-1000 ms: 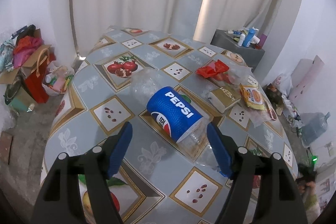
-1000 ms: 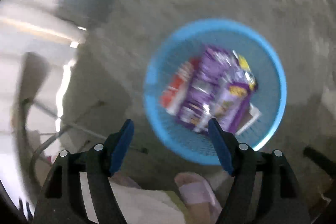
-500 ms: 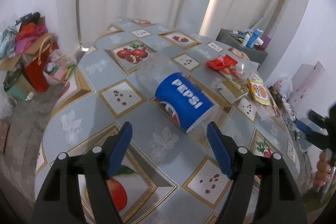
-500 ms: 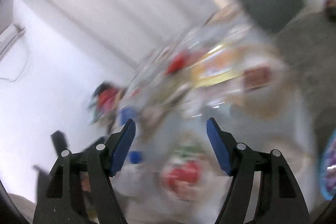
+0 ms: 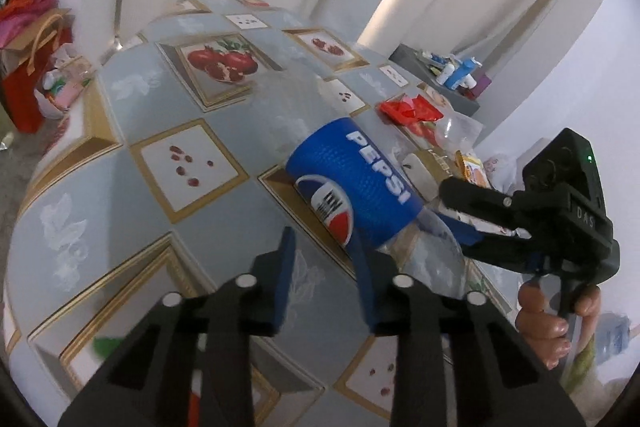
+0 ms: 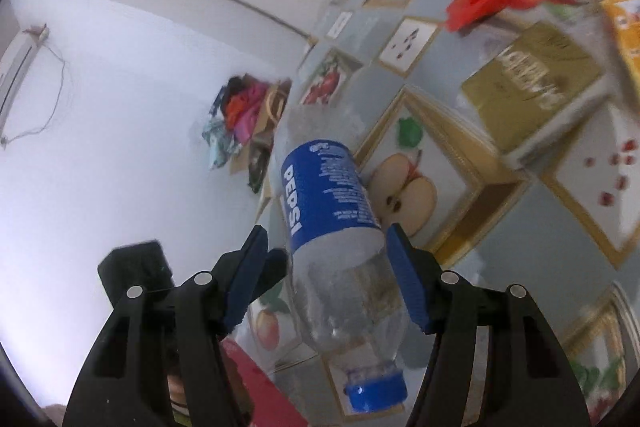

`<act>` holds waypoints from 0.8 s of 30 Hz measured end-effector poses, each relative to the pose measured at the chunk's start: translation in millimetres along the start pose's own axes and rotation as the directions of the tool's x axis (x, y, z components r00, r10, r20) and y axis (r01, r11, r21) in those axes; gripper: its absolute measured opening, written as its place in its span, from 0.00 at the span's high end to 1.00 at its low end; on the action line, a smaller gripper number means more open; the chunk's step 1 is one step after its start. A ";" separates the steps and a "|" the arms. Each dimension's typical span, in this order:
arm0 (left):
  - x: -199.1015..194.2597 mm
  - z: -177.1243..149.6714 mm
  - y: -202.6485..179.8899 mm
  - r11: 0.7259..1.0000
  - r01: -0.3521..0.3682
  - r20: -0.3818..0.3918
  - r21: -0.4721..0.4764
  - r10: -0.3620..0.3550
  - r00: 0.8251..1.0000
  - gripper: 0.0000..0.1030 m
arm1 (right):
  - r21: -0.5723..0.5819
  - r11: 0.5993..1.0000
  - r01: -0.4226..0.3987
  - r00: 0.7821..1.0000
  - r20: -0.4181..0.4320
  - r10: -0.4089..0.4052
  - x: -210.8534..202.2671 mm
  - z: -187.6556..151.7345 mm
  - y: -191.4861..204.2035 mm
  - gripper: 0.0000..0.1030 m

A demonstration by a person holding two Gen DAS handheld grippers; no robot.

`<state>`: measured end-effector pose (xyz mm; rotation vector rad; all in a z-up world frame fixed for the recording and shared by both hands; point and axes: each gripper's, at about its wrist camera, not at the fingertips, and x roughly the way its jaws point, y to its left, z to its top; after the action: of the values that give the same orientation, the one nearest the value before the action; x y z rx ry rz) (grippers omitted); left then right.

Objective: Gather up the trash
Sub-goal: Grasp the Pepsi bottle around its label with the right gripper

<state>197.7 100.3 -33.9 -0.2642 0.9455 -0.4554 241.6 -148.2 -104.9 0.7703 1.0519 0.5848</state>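
Observation:
A clear Pepsi bottle (image 5: 352, 187) with a blue label lies on its side on the fruit-patterned table (image 5: 140, 211). My left gripper (image 5: 324, 267) sits just short of the label. Its jaws are closing, a narrow gap is left, and only tablecloth shows between them. My right gripper (image 6: 327, 231) straddles the bottle (image 6: 332, 195) at its clear part below the label, with the blue cap (image 6: 376, 391) nearest the camera. These jaws are closing too, and a gap still shows at the left pad. In the left wrist view the right gripper (image 5: 448, 207) reaches in from the right, held by a hand (image 5: 552, 323).
More litter lies beyond the bottle: a red wrapper (image 5: 410, 109), a gold box (image 6: 536, 83) and an orange packet (image 5: 472, 167). A grey side table (image 5: 452, 75) with small bottles stands behind. Bags and clothes (image 5: 32, 39) are piled on the floor at left.
My right gripper swung from above the blue basket on the floor up to the table and now straddles the bottle. My left gripper came lower and closer, and its jaws narrowed.

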 end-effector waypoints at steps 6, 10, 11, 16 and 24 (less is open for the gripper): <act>9.9 -2.9 -2.0 1.000 0.013 -0.019 0.007 -0.013 1.000 0.92 | 0.015 1.000 -0.012 0.998 -0.059 0.012 -2.7 -6.8 3.1 0.45; 8.1 -9.1 -7.4 1.000 0.014 -0.032 0.014 -0.014 0.999 0.94 | 0.008 1.000 -0.016 0.997 -0.077 0.017 -13.5 -16.2 2.9 0.47; 6.7 -11.4 -10.1 1.000 0.013 -0.037 0.020 -0.012 0.999 0.95 | 0.004 1.000 -0.018 0.996 -0.086 0.019 -15.2 -20.4 3.2 0.47; -5.4 -29.8 -29.4 0.998 0.018 -0.065 0.058 -0.015 0.998 0.96 | -0.010 1.000 -0.022 0.992 -0.121 0.020 -30.1 -39.6 5.1 0.48; -19.8 -78.0 -67.8 0.991 0.093 -0.159 0.096 -0.077 0.984 0.96 | 0.035 0.999 -0.028 0.992 -0.120 0.032 -73.6 -90.9 -8.3 0.48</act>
<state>105.8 49.1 -35.8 -0.1776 1.0622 -0.6081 129.9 -183.1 -97.7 0.7891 1.1646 0.6475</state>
